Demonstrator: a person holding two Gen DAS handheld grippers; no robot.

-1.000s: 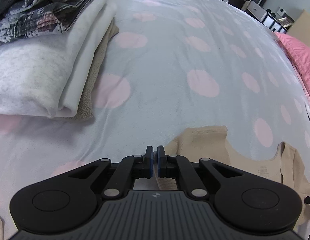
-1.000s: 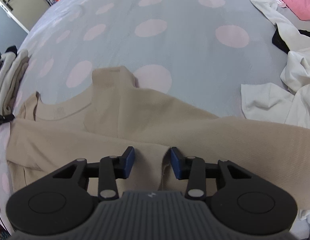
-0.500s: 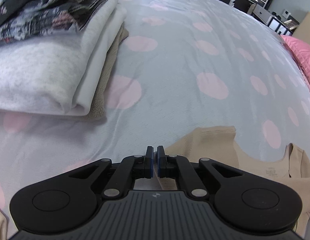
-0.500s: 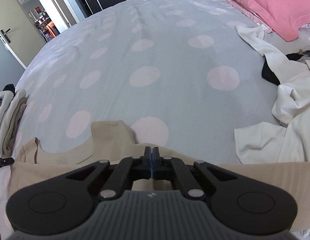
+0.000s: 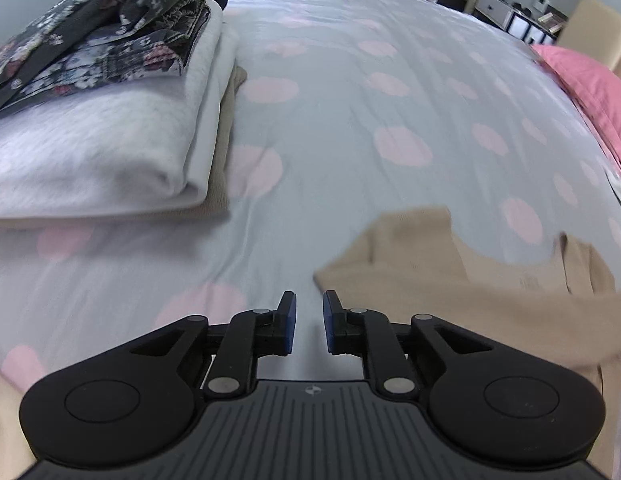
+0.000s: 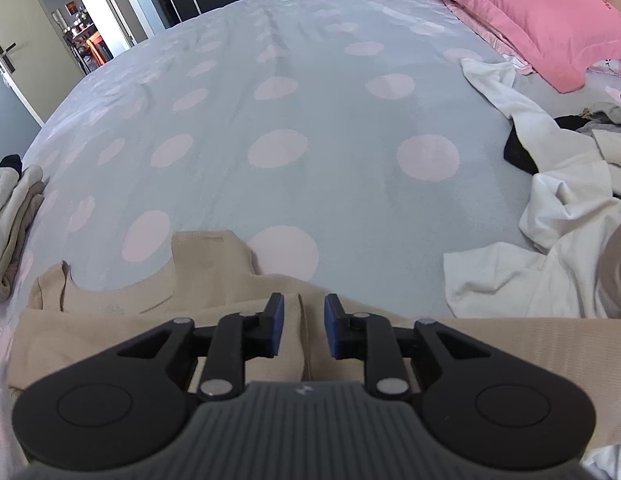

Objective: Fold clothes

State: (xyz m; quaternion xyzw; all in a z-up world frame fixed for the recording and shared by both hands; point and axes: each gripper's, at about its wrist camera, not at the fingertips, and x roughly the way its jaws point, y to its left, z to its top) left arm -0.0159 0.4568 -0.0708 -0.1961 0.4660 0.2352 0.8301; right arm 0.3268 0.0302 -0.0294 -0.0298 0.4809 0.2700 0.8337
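Two claws, both parted w/ nothing between the blue pads. Left claw (image 5: 309,322) hangs over bare bedsheet (image 5: 350,120), just left of the beige top's near edge, not touching it. Right claw (image 6: 300,326) sits low over the beige top (image 6: 214,292); a raised fold of the fabric runs up btwn its fingers, but the pads aren't closed on it.

Beige top lies spread flat across the near part of the bed, neckline and straps pointing far, one strip of it stretching off to the right. Near right: heap of unfolded white clothes (image 6: 550,240) w/ something black (image 6: 518,152) tucked in. Left: folded stack (image 5: 90,140) — tan layer at bottom, grey-white sweater mid, dark floral garment (image 5: 102,32) on top. Far right: pink pillow (image 6: 530,12). Far left in right wrist view: open door (image 6: 14,52), room beyond.
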